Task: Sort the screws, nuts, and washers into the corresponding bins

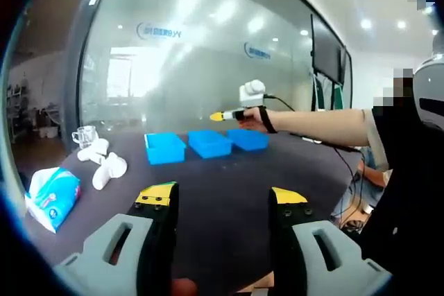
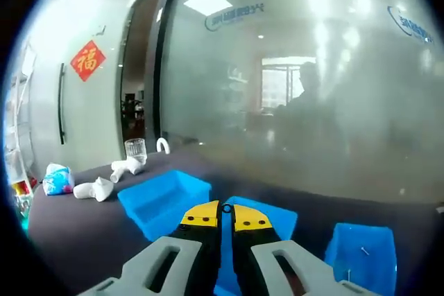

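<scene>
Standing wide apart, the left gripper's [image 1: 223, 197] yellow-tipped jaws hold nothing and hover above the dark table [image 1: 229, 171], touching no object. Beyond them a row of three blue bins lies across the table: the left bin [image 1: 165, 148], the middle bin [image 1: 209, 143] and the right bin [image 1: 248, 139].

In the left gripper view the right gripper [image 1: 229, 114] is held out at arm's length above the far end of the row, carried in a person's hand [image 1: 255, 120].

In the right gripper view the right gripper's [image 2: 226, 218] jaws are drawn nearly together, pinching a small dark ring-shaped piece [image 2: 226, 208] between the tips, over the middle bin [image 2: 277, 221]. A few small fasteners [image 2: 363, 250] lie in the bin at lower right [image 2: 361, 254].

A tissue pack [image 1: 52, 197], white cups [image 1: 104, 164] and a clear glass [image 1: 84, 135] occupy the table's left side.
</scene>
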